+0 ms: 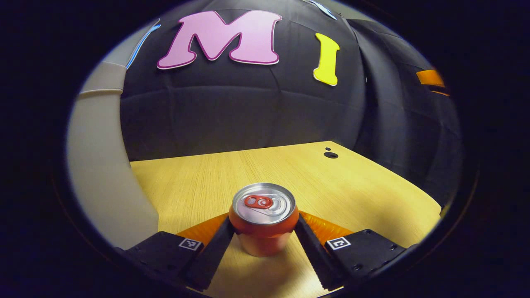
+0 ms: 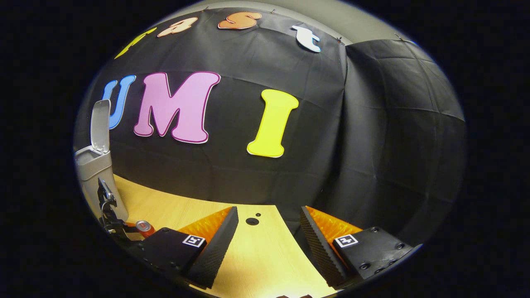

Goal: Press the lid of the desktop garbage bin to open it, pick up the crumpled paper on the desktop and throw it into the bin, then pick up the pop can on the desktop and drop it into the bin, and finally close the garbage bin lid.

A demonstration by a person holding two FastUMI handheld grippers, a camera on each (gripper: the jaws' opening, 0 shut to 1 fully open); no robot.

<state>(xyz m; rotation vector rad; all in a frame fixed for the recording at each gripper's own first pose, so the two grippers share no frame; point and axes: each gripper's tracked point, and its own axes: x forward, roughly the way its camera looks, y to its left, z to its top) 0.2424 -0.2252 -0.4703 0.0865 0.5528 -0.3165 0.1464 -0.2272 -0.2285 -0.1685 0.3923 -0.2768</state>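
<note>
One upright red pop can (image 1: 263, 219) with silver top, pinched in left gripper (image 1: 263, 230), right gripper (image 2: 269, 236) spread empty, one grey garbage bin (image 2: 96, 174), lid (image 2: 100, 126) up

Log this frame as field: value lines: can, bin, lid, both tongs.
can: pop can upright on the table, between the left tongs' fingers
left tongs: fingers against the can's sides, gripping it
bin: garbage bin standing at the table's left
lid: lid up, bin open
right tongs: open, nothing held, over bare table
</note>
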